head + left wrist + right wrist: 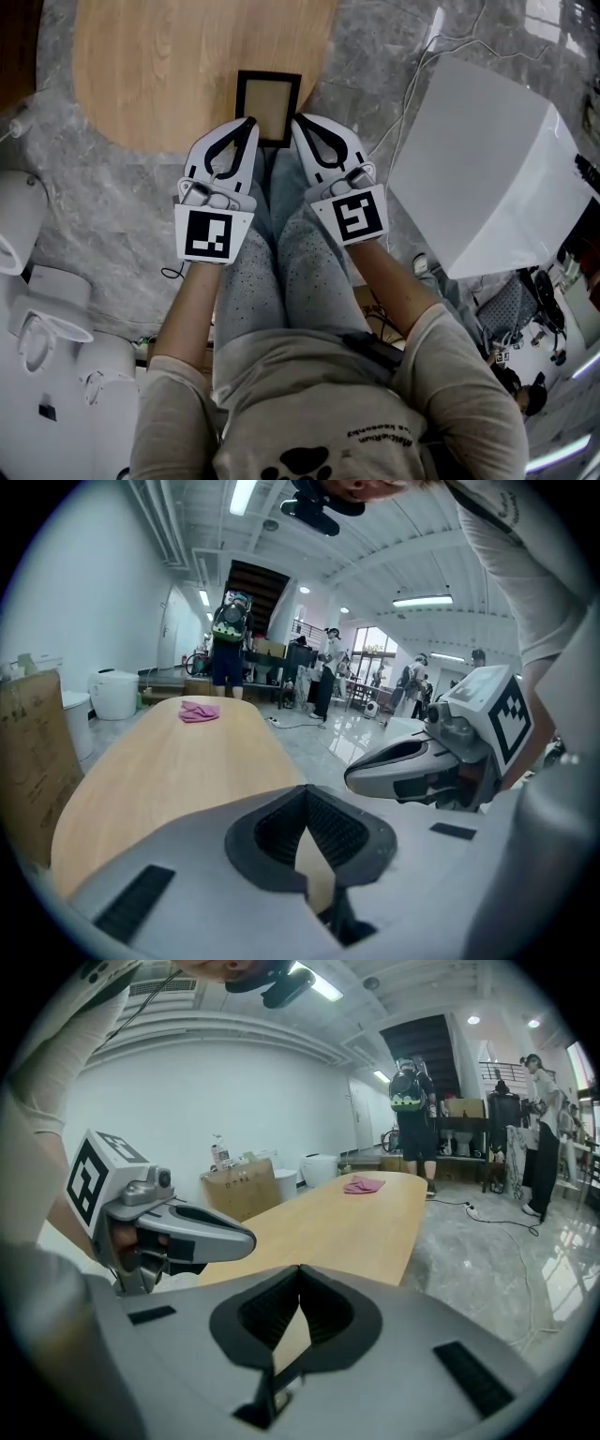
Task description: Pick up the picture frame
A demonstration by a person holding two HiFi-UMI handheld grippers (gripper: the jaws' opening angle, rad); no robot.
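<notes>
Though both grippers point down toward it, the black picture frame lies flat at the near edge of the oval wooden table. The left gripper and right gripper hover by its 2 near corners, each with jaws pressed together, empty.

The person reaches forward with the left forearm and the right forearm side by side. The left gripper and the right gripper point ahead and tilt downward, their tips near each other but apart. Each gripper's jaws are pressed together with nothing between them, and the left marker cube and the right marker cube face up toward the head, at the rear end of each gripper.
</notes>
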